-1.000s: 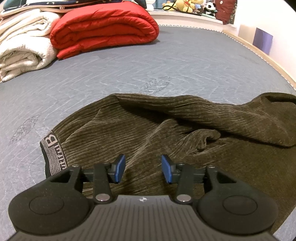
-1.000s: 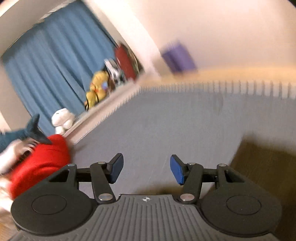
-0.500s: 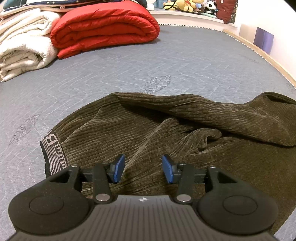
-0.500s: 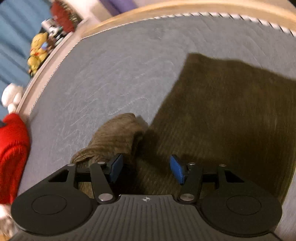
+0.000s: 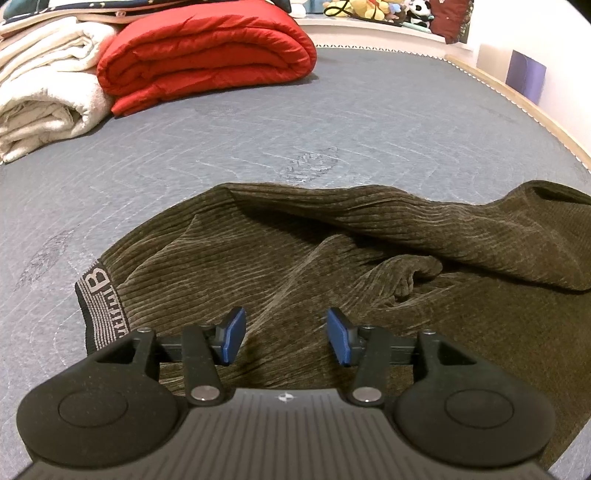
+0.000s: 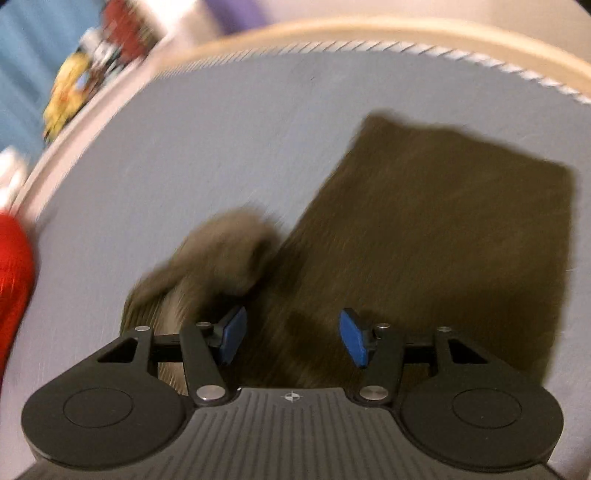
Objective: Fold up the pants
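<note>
Dark olive corduroy pants (image 5: 332,266) lie rumpled on the grey mattress (image 5: 332,122), with a black and white lettered waistband (image 5: 101,302) at the left. My left gripper (image 5: 286,339) is open and empty, low over the waist part. In the blurred right wrist view a flat leg of the pants (image 6: 443,229) stretches away, with a bunched fold (image 6: 221,251) to its left. My right gripper (image 6: 291,338) is open and empty, just above the pants between the fold and the flat leg.
A folded red quilt (image 5: 207,51) and cream blankets (image 5: 44,88) lie at the far left of the mattress. Stuffed toys (image 5: 373,9) sit on a ledge behind. The wooden bed edge (image 5: 535,110) runs along the right, with a purple box (image 5: 524,75) past it.
My right gripper has swung down from facing the wall and curtain to hover over the pants leg. My left gripper has stayed nearly still, open over the waist.
</note>
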A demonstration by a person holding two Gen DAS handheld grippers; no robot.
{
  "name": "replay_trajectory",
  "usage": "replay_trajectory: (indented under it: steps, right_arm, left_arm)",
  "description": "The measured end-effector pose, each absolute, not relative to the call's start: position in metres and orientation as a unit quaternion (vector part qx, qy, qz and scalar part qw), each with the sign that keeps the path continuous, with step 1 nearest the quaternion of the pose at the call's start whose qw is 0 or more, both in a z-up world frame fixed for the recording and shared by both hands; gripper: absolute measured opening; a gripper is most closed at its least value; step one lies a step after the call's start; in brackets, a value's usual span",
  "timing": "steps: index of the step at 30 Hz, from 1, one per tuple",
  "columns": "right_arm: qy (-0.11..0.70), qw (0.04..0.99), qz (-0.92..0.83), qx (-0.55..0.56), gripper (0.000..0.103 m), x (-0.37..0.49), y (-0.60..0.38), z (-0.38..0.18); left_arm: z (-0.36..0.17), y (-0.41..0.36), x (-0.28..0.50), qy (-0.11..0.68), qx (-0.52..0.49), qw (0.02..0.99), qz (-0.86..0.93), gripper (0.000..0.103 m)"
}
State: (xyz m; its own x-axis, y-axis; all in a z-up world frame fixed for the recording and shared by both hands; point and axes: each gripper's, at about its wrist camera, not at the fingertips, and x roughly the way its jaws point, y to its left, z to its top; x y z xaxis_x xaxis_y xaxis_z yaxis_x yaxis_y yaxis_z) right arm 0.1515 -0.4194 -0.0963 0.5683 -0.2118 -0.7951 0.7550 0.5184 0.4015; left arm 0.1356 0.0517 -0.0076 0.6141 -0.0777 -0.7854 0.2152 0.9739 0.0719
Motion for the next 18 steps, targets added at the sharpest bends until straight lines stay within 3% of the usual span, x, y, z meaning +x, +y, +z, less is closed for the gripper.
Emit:
replay_trajectory:
  steps: [5, 7, 11, 12, 13, 16, 18]
  right_arm:
    - [0.346, 0.849, -0.189, 0.351, 0.061, 0.199, -0.403, -0.110]
    - [0.350, 0.863, -0.184, 0.315, 0.074, 0.213, -0.398, -0.113]
    - [0.356, 0.868, -0.167, 0.305, 0.080, 0.223, -0.398, -0.122]
    - [0.354, 0.869, -0.159, 0.308, 0.078, 0.224, -0.398, -0.120]
    - [0.350, 0.871, -0.148, 0.313, 0.061, 0.225, -0.399, -0.121]
    - [0.332, 0.876, -0.125, 0.327, 0.024, 0.226, -0.400, -0.114]
    - [0.309, 0.883, -0.108, 0.335, 0.018, 0.225, -0.404, -0.103]
  left_arm:
    - [-0.008, 0.049, 0.135, 0.433, 0.082, 0.894, -0.082, 0.055]
    - [-0.008, 0.050, 0.134, 0.432, 0.082, 0.894, -0.082, 0.055]
    - [-0.007, 0.053, 0.134, 0.431, 0.080, 0.895, -0.079, 0.056]
    - [-0.008, 0.055, 0.134, 0.432, 0.079, 0.895, -0.078, 0.056]
    - [-0.008, 0.056, 0.134, 0.433, 0.079, 0.895, -0.077, 0.056]
    - [-0.009, 0.058, 0.136, 0.434, 0.076, 0.895, -0.074, 0.056]
    - [-0.009, 0.058, 0.137, 0.434, 0.075, 0.895, -0.074, 0.056]
